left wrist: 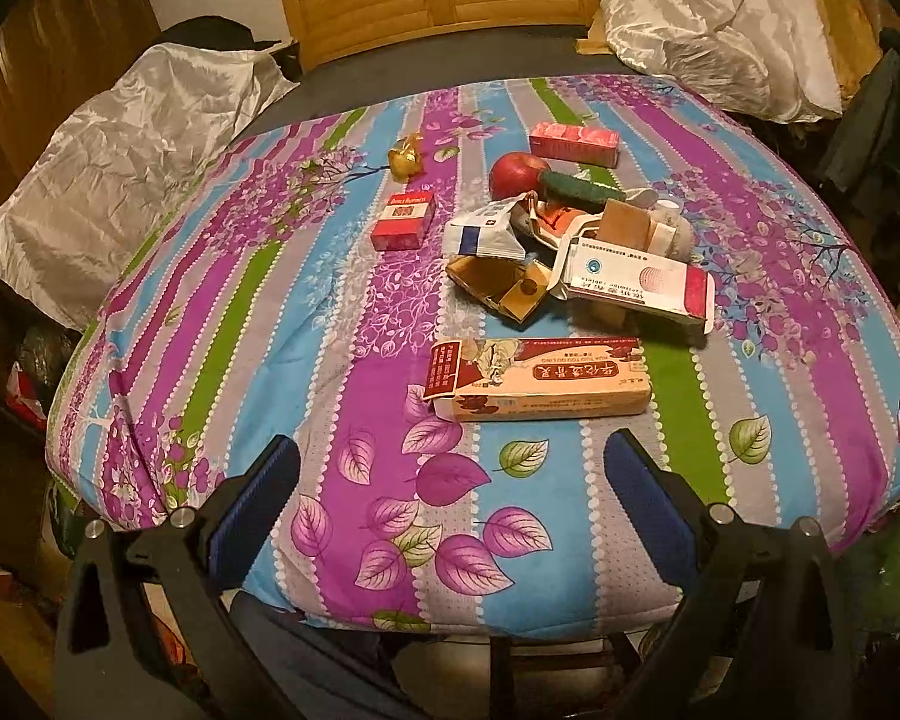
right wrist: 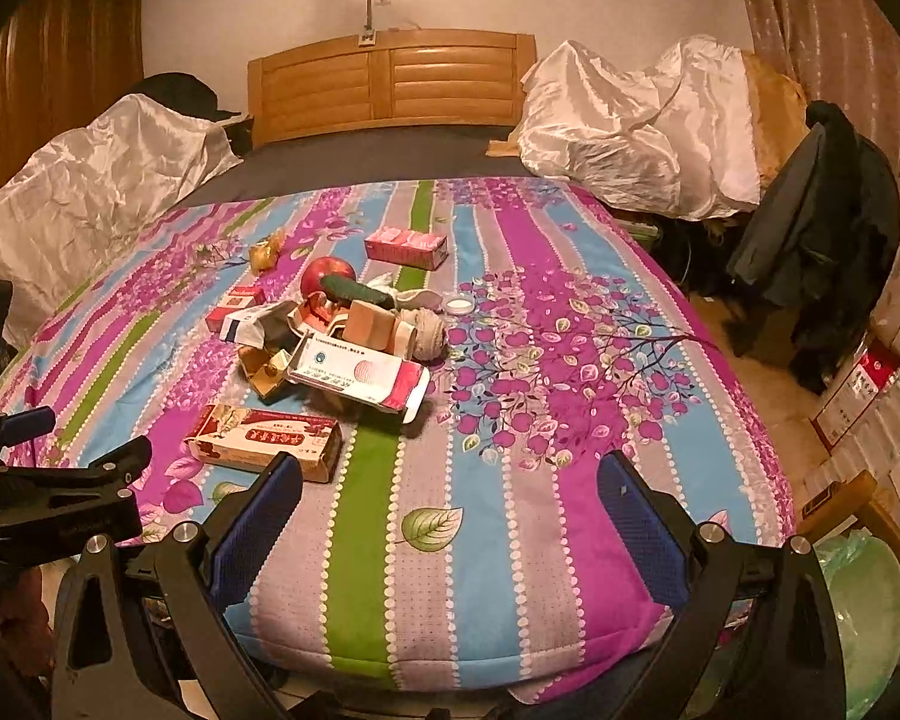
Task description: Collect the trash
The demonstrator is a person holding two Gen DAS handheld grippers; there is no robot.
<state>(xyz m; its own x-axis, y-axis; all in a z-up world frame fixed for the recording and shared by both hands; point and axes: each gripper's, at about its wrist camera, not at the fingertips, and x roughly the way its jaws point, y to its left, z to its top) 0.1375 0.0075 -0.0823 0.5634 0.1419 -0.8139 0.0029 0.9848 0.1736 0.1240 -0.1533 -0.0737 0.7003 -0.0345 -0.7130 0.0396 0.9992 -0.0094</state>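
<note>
Left gripper and right gripper are held wide apart and empty over the bed, trash pile at 12 o'clock.

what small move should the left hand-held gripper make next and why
Probably ease the left hand-held gripper forward to the long beige medicine box: it lies nearest, straight ahead, flap open, apart from the pile, and the jaws are open and empty.
</note>
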